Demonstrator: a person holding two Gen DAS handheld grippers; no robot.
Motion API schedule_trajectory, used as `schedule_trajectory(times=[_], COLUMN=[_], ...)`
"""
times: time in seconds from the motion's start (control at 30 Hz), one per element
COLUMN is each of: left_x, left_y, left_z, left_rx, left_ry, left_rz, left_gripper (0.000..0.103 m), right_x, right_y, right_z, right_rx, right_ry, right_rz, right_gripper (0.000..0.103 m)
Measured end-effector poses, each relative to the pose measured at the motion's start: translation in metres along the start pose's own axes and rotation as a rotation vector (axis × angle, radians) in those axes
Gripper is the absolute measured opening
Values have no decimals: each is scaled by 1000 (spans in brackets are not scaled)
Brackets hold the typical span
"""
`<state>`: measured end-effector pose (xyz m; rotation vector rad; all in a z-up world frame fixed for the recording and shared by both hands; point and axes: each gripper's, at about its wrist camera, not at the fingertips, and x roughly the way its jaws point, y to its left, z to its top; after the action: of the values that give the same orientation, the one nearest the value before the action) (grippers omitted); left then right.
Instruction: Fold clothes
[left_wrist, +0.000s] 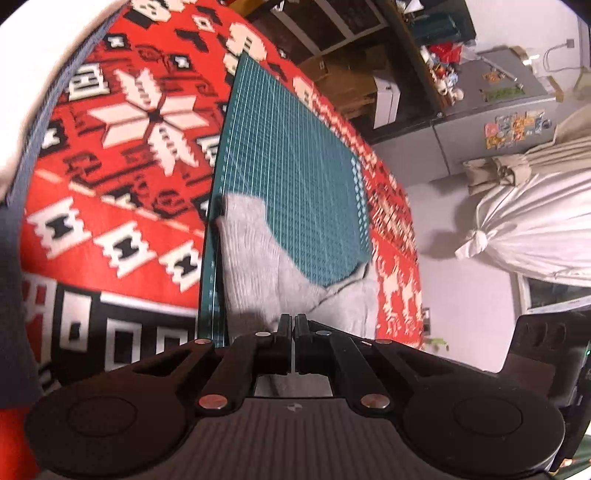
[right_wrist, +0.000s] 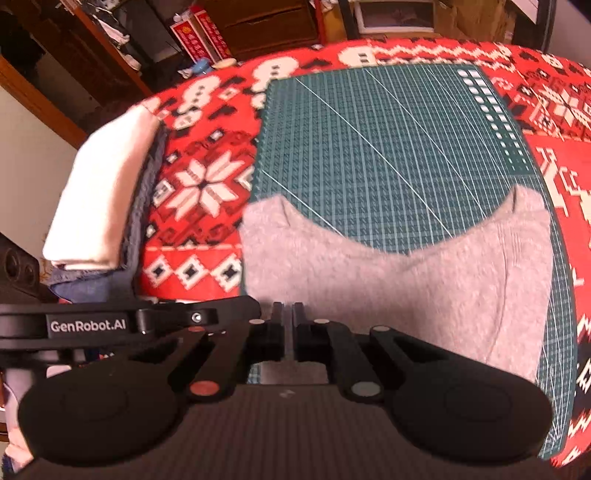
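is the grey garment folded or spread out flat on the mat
Partly folded: the grey garment lies on the green cutting mat with two corners raised and a curved far edge.

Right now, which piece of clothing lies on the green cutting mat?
The grey garment, spread across the mat's near part. The folded white piece and the blue one beneath it lie beside the mat, on the red patterned cloth.

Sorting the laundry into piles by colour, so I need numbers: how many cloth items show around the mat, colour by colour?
Grey: 1, the grey garment lying on the green cutting mat
White: 1, the folded white cloth
Blue-grey: 1, the blue-grey cloth under the white one
Red patterned: 1, the tablecloth
Total: 4
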<state>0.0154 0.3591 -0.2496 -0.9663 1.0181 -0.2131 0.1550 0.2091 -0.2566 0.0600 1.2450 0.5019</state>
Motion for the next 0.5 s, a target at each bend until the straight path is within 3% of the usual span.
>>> schedule_trajectory(times=[0.2,0.4,0.5], left_x=[14,11,4], left_y=[1,3,2], left_z=[-9,-8,-11], left_rx=[20,22,21], left_ry=[23,17,16], left_rz=[100,112,78], left_gripper=[1,1,1], right_x=[17,11,1], right_y=[-5,2,1], right_z=[-8,-10,-11], right_rx=[12,-18,-17], right_ry=[28,20,21], right_rz=[-6,-16,-5], right_gripper=[5,7,7])
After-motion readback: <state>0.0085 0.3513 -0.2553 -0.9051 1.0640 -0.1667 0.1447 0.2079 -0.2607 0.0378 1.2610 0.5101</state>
